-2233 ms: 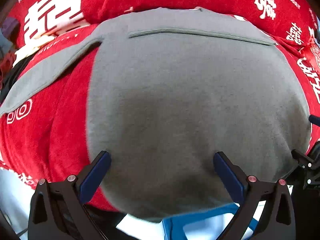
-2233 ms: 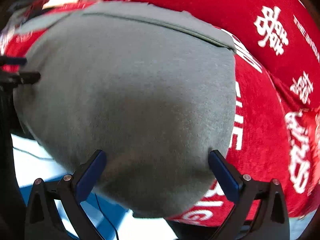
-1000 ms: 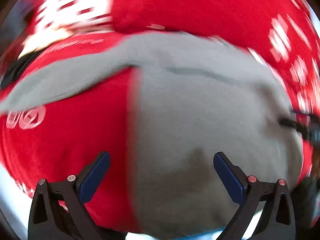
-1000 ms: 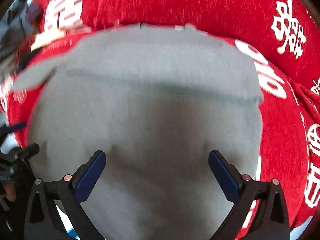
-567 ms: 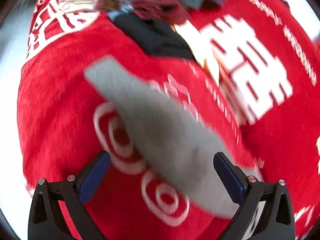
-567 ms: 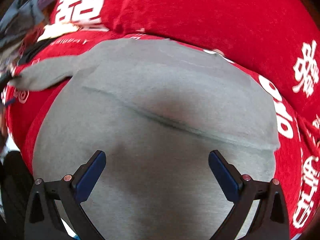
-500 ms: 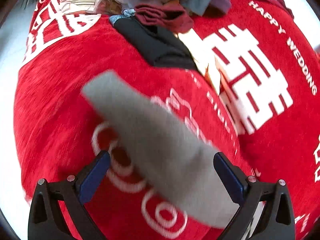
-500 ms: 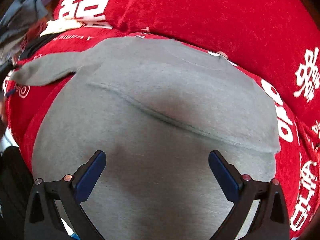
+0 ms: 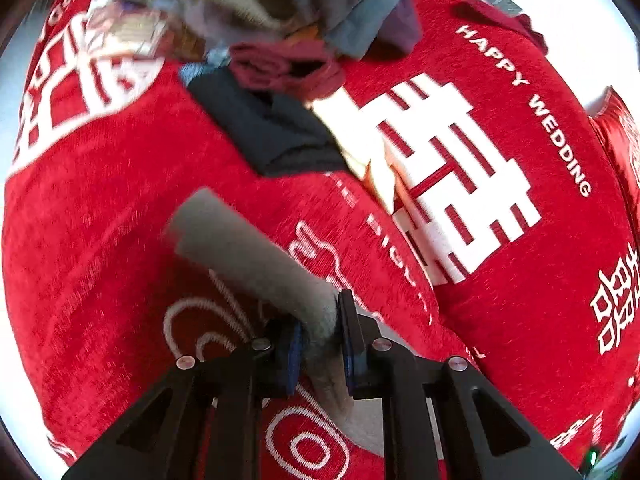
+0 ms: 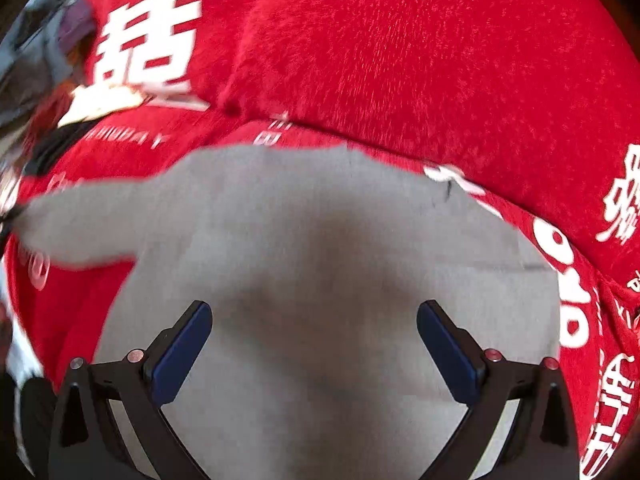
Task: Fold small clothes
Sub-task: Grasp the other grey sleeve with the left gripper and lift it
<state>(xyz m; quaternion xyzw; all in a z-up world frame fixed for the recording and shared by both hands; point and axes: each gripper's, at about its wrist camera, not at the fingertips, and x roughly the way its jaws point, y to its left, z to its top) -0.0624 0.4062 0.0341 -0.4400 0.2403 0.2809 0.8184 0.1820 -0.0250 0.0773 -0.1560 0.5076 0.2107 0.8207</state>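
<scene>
A grey long-sleeved garment (image 10: 320, 264) lies flat on a red cloth with white lettering (image 10: 400, 60). Its left sleeve (image 9: 248, 256) stretches out over the red cloth. My left gripper (image 9: 320, 340) is shut on that sleeve partway along it, with the cuff end lying beyond the jaws. My right gripper (image 10: 314, 340) is open and empty, hovering over the garment's body. The sleeve also shows in the right wrist view (image 10: 88, 232), reaching to the left.
A heap of loose clothes (image 9: 280, 8) lies at the far end of the red cloth, with a dark red piece (image 9: 284, 68) and a black piece (image 9: 272, 128) nearest. A pale folded item (image 9: 372, 168) lies beside them.
My left gripper swung from the garment's body to the sleeve and closed on it. My right gripper stayed open and shifted a little over the body.
</scene>
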